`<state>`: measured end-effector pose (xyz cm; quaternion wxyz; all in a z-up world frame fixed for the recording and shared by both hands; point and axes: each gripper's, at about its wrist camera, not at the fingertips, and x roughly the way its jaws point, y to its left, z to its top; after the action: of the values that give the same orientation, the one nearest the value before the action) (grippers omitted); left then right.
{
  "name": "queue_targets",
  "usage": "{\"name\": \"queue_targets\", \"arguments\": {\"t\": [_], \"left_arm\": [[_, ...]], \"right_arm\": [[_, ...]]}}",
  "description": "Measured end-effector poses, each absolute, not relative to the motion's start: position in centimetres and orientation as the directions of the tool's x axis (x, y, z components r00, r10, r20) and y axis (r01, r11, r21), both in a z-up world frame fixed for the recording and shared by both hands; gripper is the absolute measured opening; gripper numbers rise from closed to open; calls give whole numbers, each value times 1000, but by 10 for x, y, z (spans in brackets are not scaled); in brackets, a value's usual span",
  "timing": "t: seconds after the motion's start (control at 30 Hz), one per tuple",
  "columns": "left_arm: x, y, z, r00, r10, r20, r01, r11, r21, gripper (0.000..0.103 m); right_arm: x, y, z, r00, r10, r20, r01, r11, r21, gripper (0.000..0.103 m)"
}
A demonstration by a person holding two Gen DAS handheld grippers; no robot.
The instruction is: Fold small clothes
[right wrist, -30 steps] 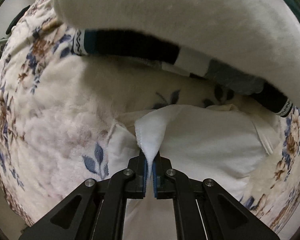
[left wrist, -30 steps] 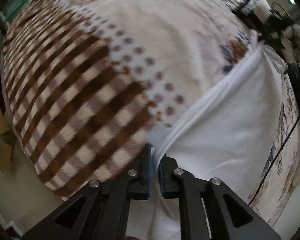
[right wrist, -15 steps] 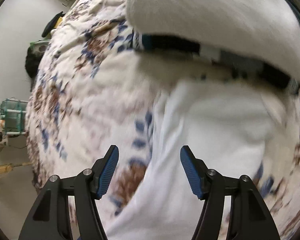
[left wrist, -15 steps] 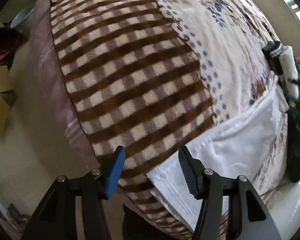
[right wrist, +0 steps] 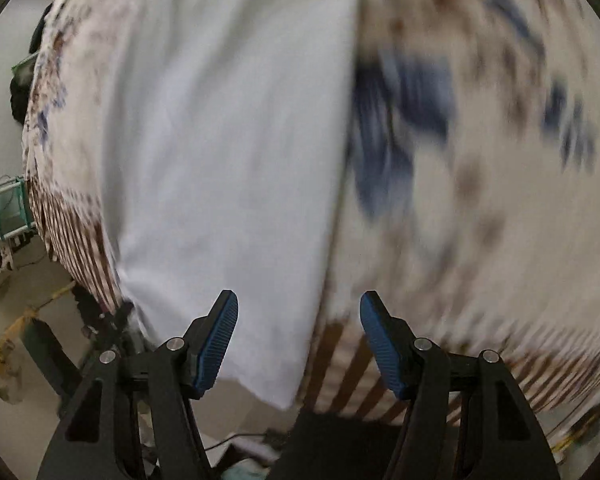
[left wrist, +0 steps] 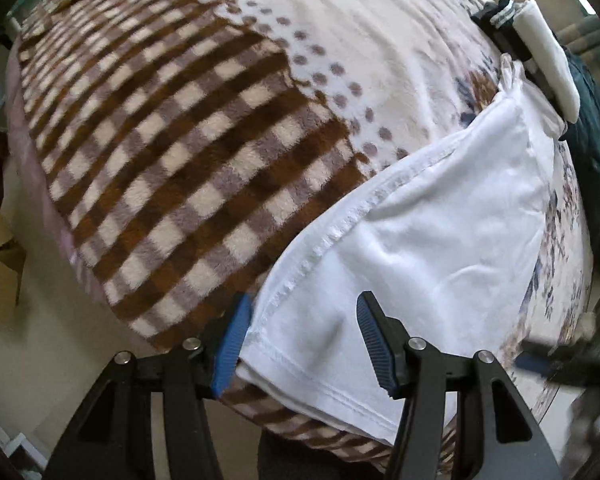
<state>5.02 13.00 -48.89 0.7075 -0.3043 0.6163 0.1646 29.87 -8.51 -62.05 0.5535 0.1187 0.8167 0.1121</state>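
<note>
From your left wrist camera, your left gripper (left wrist: 304, 340) is spread wide and holds nothing. A white garment (left wrist: 432, 240) lies flat on a fleece blanket (left wrist: 188, 152) with brown checks and a floral print; the garment's near hemmed corner sits between the blue pads (left wrist: 232, 340). Beyond its far end lies a rolled white cloth (left wrist: 548, 60).

From your right wrist camera, blurred by motion, your right gripper (right wrist: 298, 344) is also spread wide and empty. The white garment (right wrist: 228, 152) stretches away ahead, left of centre, on the blanket (right wrist: 480, 160).
</note>
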Motion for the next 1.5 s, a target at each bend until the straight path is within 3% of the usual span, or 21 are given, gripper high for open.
{"name": "queue_targets", "arguments": {"t": [0.2,0.37,0.4,0.43,0.5,0.53,0.57,0.6,0.8,0.97,1.1,1.17,1.2,1.23,1.27,1.3,1.5], "left_arm": [[32,133,-462,192,-58,-980,-590,791,-162,53],[36,138,-474,161,-66,-985,-524,840,-142,53],[40,138,-481,156,-84,-984,-508,848,-153,53],[43,138,-487,153,-102,-983,-493,854,-165,53],[49,136,-497,150,-139,-979,-455,869,-193,50],[51,135,-499,157,-159,-975,-433,876,-213,34],[55,132,-500,158,-158,-975,-403,891,-209,7],[57,130,-499,163,-168,-972,-379,899,-219,1],[63,121,-482,244,-255,-936,-266,910,-318,0],[50,129,-467,272,-288,-918,-285,888,-362,0],[44,147,-480,247,-320,-915,-366,843,-394,1],[45,157,-489,224,-327,-918,-392,832,-392,10],[48,159,-491,230,-331,-915,-389,831,-398,16],[49,160,-491,235,-329,-914,-383,833,-399,30],[52,161,-492,244,-327,-913,-378,835,-400,42],[54,161,-493,247,-325,-913,-377,836,-400,44],[57,167,-503,234,-331,-914,-418,815,-402,44]], "right_arm": [[233,-59,-624,-298,357,-886,45,932,360,63],[212,-30,-630,-244,316,-917,10,946,324,63],[211,-26,-632,-233,304,-924,10,950,311,54],[211,-26,-635,-219,298,-929,17,953,302,32],[208,-26,-636,-176,272,-946,42,962,269,7],[205,-27,-634,-143,267,-953,69,963,260,4],[201,-29,-630,-112,257,-960,85,965,248,1],[197,-30,-626,-89,233,-968,86,970,225,0],[173,-31,-599,-19,146,-989,111,983,143,0],[157,-55,-578,-5,145,-989,139,980,142,0],[156,-72,-582,-83,284,-955,232,938,258,1],[154,-78,-590,-133,343,-930,287,911,295,3],[156,-76,-591,-135,342,-930,287,912,293,10],[158,-71,-592,-122,341,-932,279,913,298,23],[161,-67,-591,-105,323,-941,248,924,290,28],[164,-56,-595,-110,303,-947,221,936,274,32],[169,-12,-631,-131,212,-968,112,974,198,30]]}}
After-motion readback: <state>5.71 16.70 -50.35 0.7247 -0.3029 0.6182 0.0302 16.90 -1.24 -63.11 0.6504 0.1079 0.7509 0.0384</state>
